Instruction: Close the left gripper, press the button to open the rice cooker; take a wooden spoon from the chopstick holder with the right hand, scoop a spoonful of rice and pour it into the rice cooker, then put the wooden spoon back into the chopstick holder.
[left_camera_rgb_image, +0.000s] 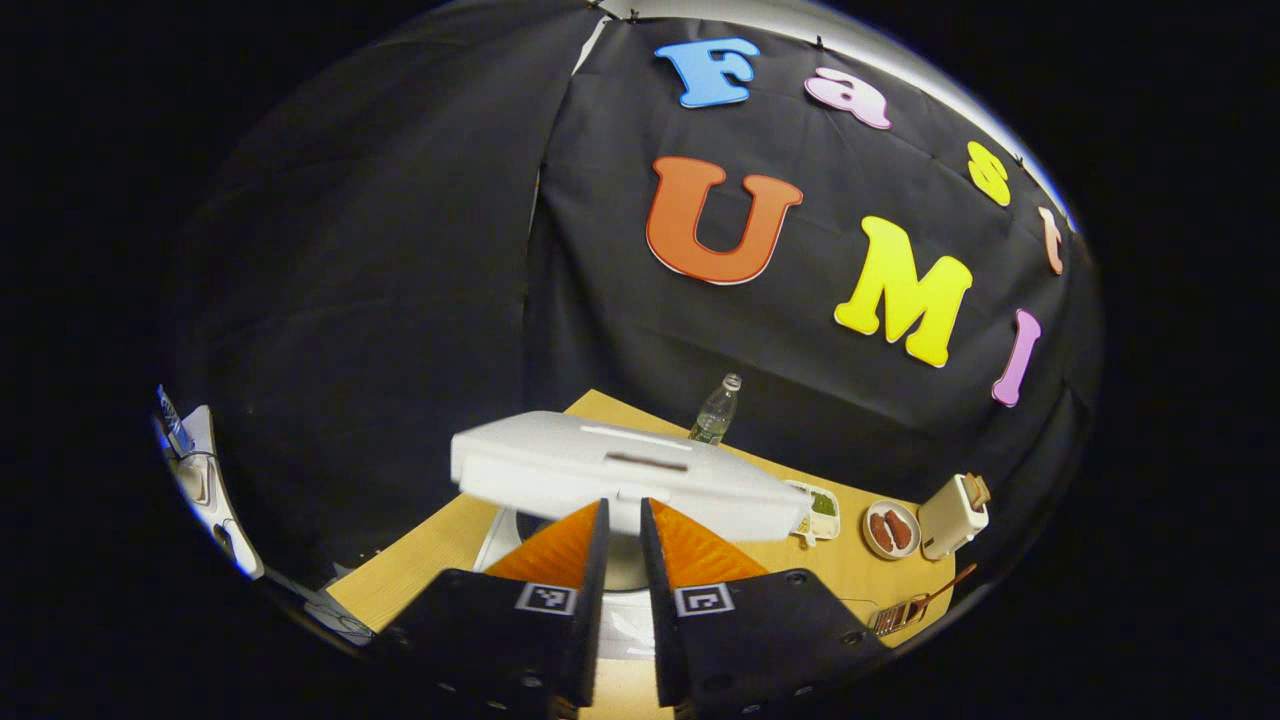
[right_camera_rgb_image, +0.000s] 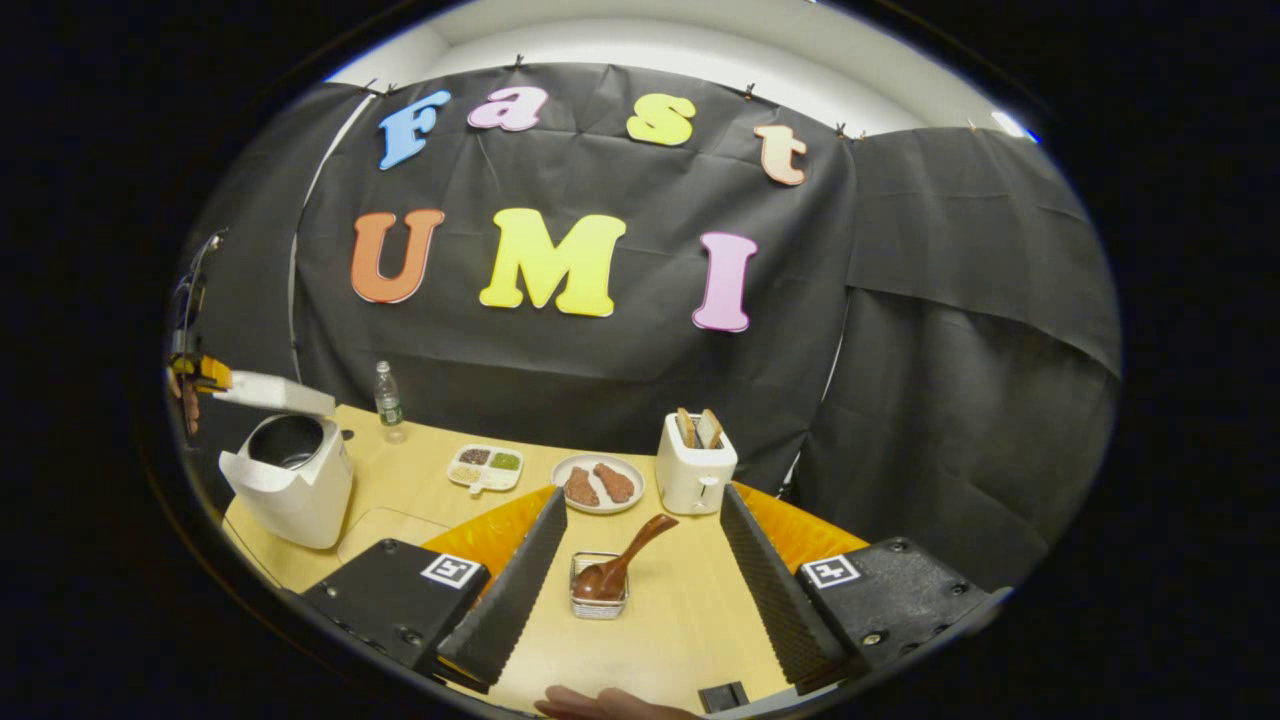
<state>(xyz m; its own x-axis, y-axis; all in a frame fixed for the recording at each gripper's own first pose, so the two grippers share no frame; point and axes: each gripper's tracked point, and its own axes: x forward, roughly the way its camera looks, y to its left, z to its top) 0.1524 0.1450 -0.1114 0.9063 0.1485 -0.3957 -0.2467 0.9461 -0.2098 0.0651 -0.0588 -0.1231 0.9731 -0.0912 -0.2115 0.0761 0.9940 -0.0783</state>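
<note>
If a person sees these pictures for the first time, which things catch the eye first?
First the white rice cooker at the table's left end, its lid raised and the pot open. Then the wooden spoon leaning in the small wire holder, between the right tool's wide-open fingers. Behind it stands a white toaster holding bread.

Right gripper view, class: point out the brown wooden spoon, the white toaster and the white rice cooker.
Brown wooden spoon (right_camera_rgb_image: 622, 559), right gripper view, on its handle above the bowl.
White toaster (right_camera_rgb_image: 695, 478), right gripper view, on its front wall.
White rice cooker (right_camera_rgb_image: 300, 490), right gripper view, on its body below the open pot.
</note>
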